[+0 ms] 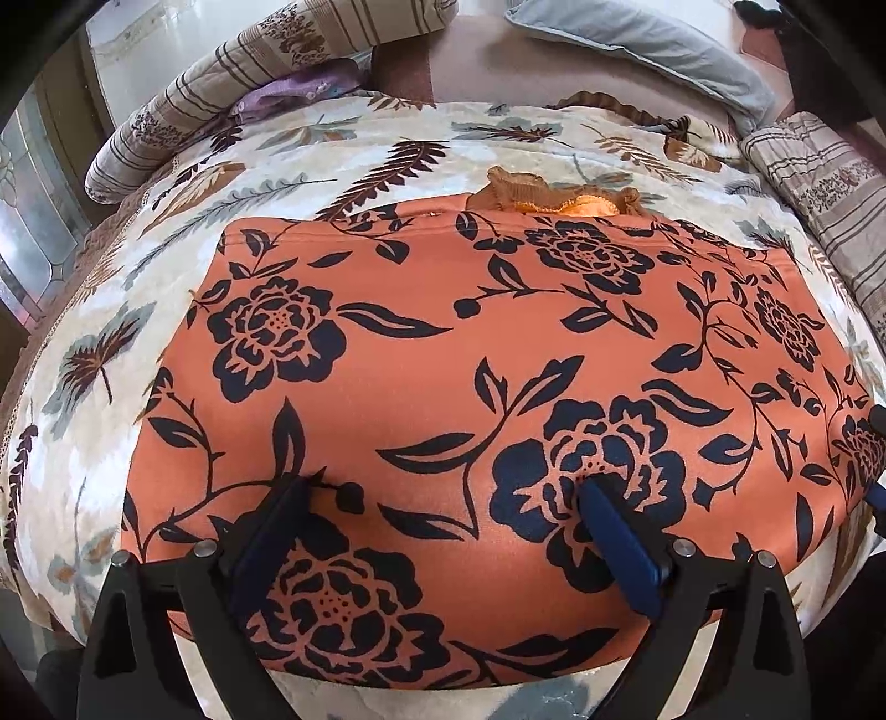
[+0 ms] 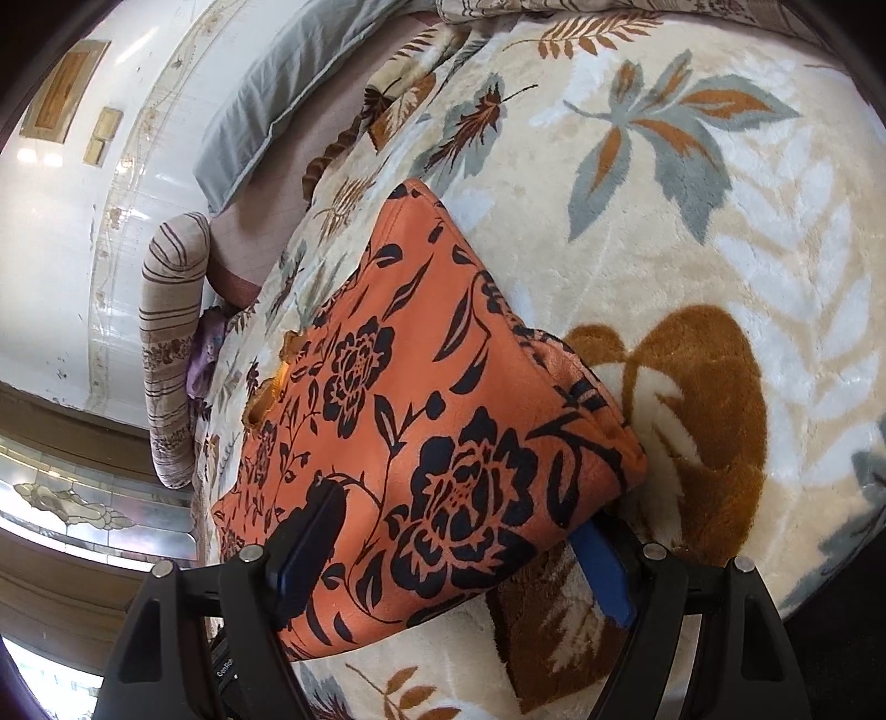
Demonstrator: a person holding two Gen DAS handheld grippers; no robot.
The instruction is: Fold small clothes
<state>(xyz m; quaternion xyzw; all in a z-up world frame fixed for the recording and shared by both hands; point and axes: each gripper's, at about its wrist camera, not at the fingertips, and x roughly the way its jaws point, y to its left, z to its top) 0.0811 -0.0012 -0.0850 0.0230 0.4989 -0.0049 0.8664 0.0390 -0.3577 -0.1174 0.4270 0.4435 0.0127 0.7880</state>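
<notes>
An orange garment (image 1: 443, 343) with dark navy flowers lies spread flat on a leaf-patterned blanket (image 1: 183, 183). A ruffled orange trim (image 1: 531, 191) peeks out at its far edge. My left gripper (image 1: 448, 493) is open wide over the near part of the garment, both fingertips resting on the fabric. In the right wrist view the garment (image 2: 421, 387) shows one corner raised. My right gripper (image 2: 459, 540) stands open wide there. Its left finger (image 2: 315, 526) lies on top of the fabric and its blue right finger (image 2: 601, 576) sits under the edge.
Striped bolster pillows (image 1: 183, 111) (image 1: 825, 183) lie at the far left and far right of the bed. A grey pillow (image 1: 637, 44) and a purple cloth (image 1: 288, 91) sit at the back. The blanket (image 2: 692, 221) stretches to the right of the garment.
</notes>
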